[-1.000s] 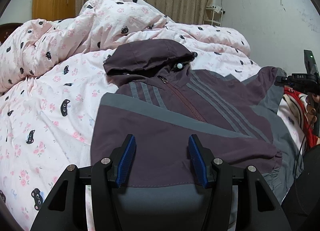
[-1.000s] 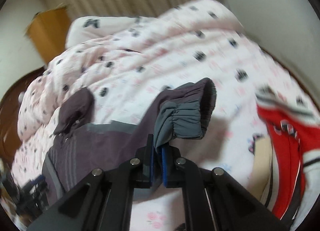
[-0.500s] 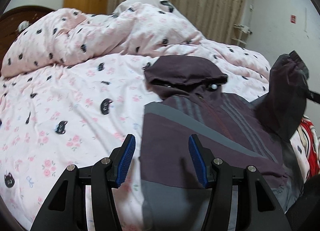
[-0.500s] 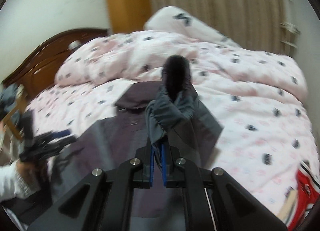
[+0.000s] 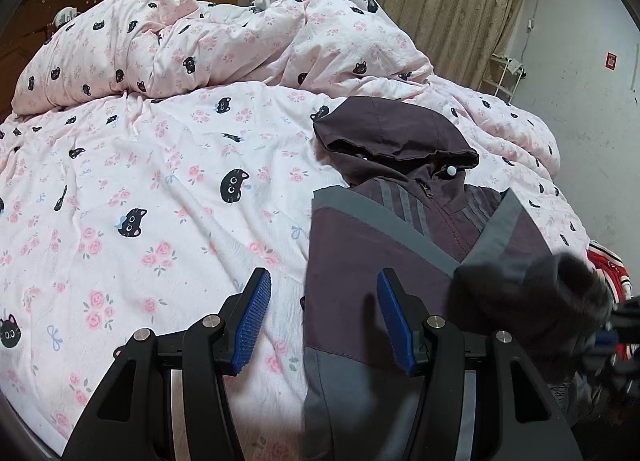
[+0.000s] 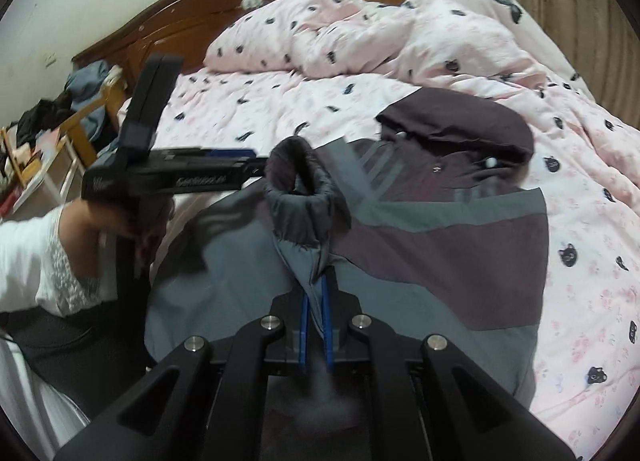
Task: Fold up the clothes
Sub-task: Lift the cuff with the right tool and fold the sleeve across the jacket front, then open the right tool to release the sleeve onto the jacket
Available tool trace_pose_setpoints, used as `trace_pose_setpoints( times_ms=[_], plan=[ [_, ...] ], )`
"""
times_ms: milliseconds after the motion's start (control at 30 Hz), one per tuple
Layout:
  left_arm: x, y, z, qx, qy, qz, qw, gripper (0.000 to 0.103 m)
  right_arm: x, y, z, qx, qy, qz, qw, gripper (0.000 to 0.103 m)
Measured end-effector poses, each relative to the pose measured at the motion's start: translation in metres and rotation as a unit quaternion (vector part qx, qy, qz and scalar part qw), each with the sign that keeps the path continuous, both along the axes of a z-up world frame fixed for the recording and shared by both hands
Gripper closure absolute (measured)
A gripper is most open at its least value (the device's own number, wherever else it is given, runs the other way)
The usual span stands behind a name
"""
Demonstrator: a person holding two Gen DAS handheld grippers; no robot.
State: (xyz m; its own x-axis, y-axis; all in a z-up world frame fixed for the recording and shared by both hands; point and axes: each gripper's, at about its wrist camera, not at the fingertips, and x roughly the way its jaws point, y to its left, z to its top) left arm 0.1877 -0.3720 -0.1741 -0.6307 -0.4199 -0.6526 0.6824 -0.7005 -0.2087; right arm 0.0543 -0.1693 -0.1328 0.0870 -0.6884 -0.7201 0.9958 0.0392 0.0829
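Swung across the jacket [image 6: 452,245], right tool [image 6: 315,325] pinches its gathered cuff [image 6: 300,197]; left tool [image 5: 320,317] hovers wide open, empty.

Bed [image 5: 140,221] carries everything: pink sheet, black cat and rose print, dark wood headboard [image 6: 172,17] at far end. Bunched duvet [image 5: 224,41], same print, piled across far side. Dark purple and grey hooded jacket [image 5: 360,253] lies flat on the sheet right of centre, front up, hood [image 5: 384,133] toward the duvet. Red garment [image 5: 608,261] at the right edge, mostly hidden.
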Motion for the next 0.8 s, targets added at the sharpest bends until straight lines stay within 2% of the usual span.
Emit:
trace_pose_setpoints(
  times_ms=[233,400,500,567,633,800],
  plan=[
    [0.000,0.001,0.002,-0.006,0.003,-0.003,1.0000,0.053,0.011,-0.003,-0.014,0.020,0.013,0.021,0.999,0.096],
    [0.001,0.004,0.008,-0.012,0.016,-0.010,0.9997,0.053,0.020,-0.001,-0.020,0.026,0.016,0.039,0.999,0.089],
    [0.002,0.007,0.013,-0.021,0.023,-0.018,0.9993,0.053,0.029,0.001,-0.019,0.025,0.010,0.054,0.998,0.073],
    [0.002,0.009,0.017,-0.027,0.028,-0.022,0.9990,0.053,0.036,0.004,-0.017,0.022,0.006,0.065,0.998,0.051],
    [0.002,0.012,0.020,-0.032,0.031,-0.030,0.9986,0.053,0.044,0.007,-0.016,0.022,0.006,0.075,0.997,0.047],
    [0.000,0.028,0.030,-0.043,0.047,-0.073,0.9953,0.053,0.033,0.014,-0.008,0.025,-0.023,0.085,0.996,0.047]
  ],
)
